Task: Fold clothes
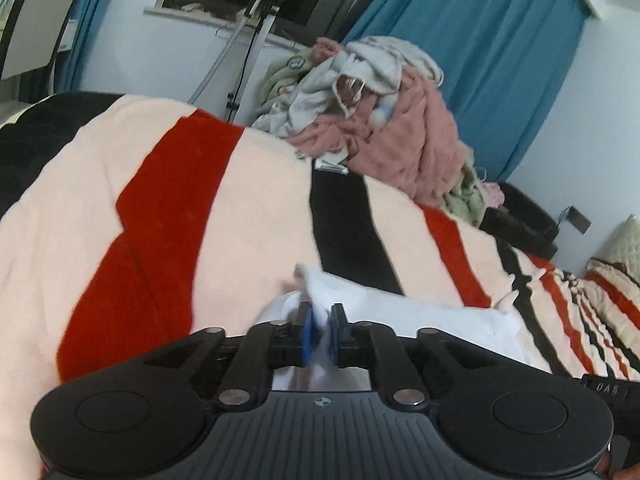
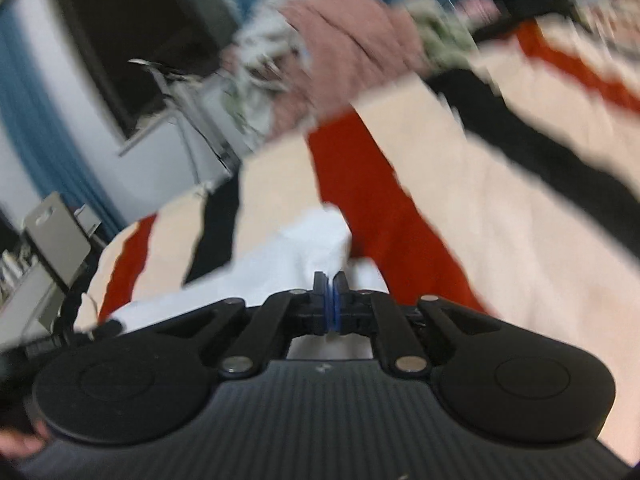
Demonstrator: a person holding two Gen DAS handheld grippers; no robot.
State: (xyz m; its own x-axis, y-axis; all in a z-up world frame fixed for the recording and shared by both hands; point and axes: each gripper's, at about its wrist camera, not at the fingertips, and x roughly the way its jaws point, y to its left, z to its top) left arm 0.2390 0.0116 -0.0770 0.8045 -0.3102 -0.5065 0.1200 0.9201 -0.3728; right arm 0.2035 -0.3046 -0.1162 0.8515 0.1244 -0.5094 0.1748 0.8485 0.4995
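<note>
The left gripper [image 1: 321, 330] is pinching a fold of the soft white cloth garment [image 1: 400, 312] between its blue pads, which are standing almost together with cloth bunched in the thin gap. The right gripper [image 2: 331, 300] is squeezing another part of the same white garment [image 2: 288, 264], and its pads are pressed nearly flat together on it. The garment is stretching between the two grippers and is lying on the big fuzzy blanket with cream, red and black stripes [image 1: 200, 216]. At the far edge of the blanket a messy pile of pink, grey and green clothes [image 1: 380, 120] is waiting. Behind that pile, long blue curtains [image 1: 480, 60] are hanging.

The right wrist view is blurry, so I think that hand is moving fast. If the hands are pulling apart too hard, the thin cloth could slip out of a pinch. Then the fold would come out crooked or bunched.
</note>
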